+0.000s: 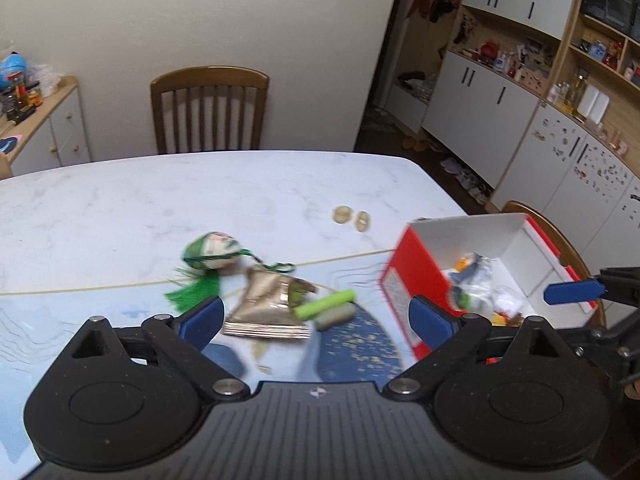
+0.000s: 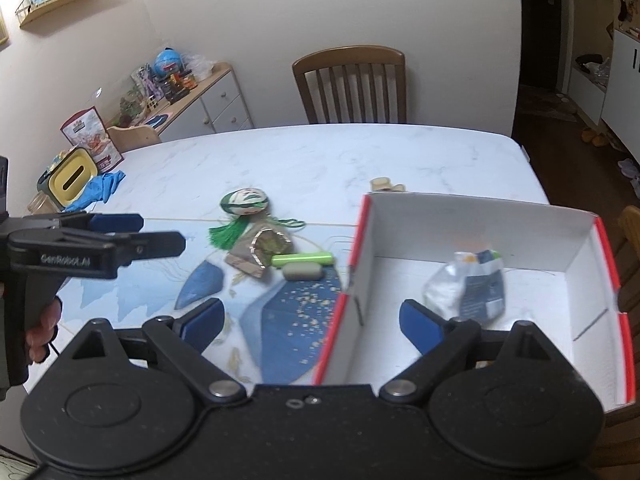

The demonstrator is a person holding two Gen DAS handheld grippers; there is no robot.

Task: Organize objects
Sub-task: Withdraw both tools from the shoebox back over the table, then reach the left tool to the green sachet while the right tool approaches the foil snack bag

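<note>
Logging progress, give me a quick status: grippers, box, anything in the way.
Left gripper and right gripper open, empty. Box holds packets. Pouch, green tube, tassel ball on table. Nothing blocking.

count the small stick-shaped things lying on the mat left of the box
2: a lime-green stick and a grey-beige one just in front of it, touching, beside the foil packet.
</note>
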